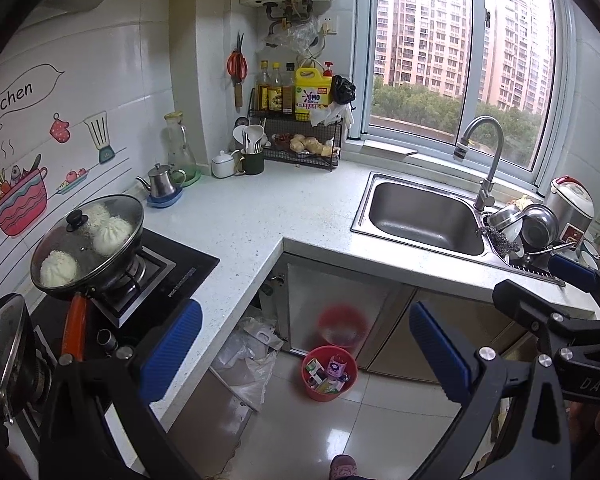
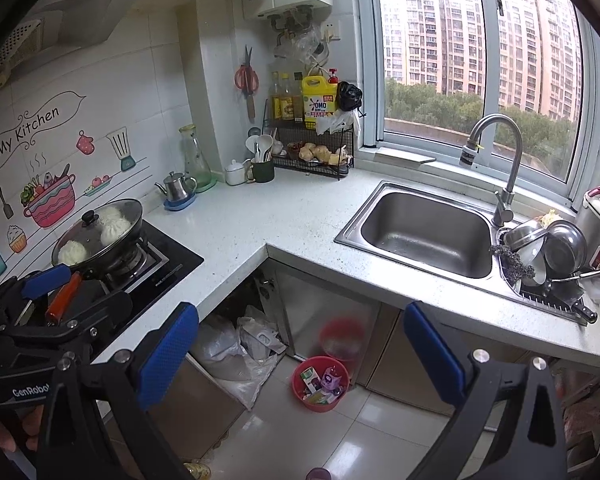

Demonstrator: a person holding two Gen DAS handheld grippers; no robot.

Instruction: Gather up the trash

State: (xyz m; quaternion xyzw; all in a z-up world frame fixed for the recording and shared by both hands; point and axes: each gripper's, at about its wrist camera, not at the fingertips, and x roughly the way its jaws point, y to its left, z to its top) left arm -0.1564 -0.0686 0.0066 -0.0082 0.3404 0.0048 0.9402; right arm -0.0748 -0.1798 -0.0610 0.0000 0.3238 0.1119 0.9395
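The left claw (image 1: pixel 306 354) gapes wide, empty, above the floor beside the surface (image 1: pixel 256 216). Between both claws' fingers stands the red trash bin (image 2: pixel 321 384), apparently holding small cartons. The right claw (image 2: pixel 300 360) likewise gapes, empty.

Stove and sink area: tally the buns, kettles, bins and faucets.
Buns: 3, in the lidded pan
Kettle: 1
Red bin: 1, on the floor
Faucet: 1
Total: 6
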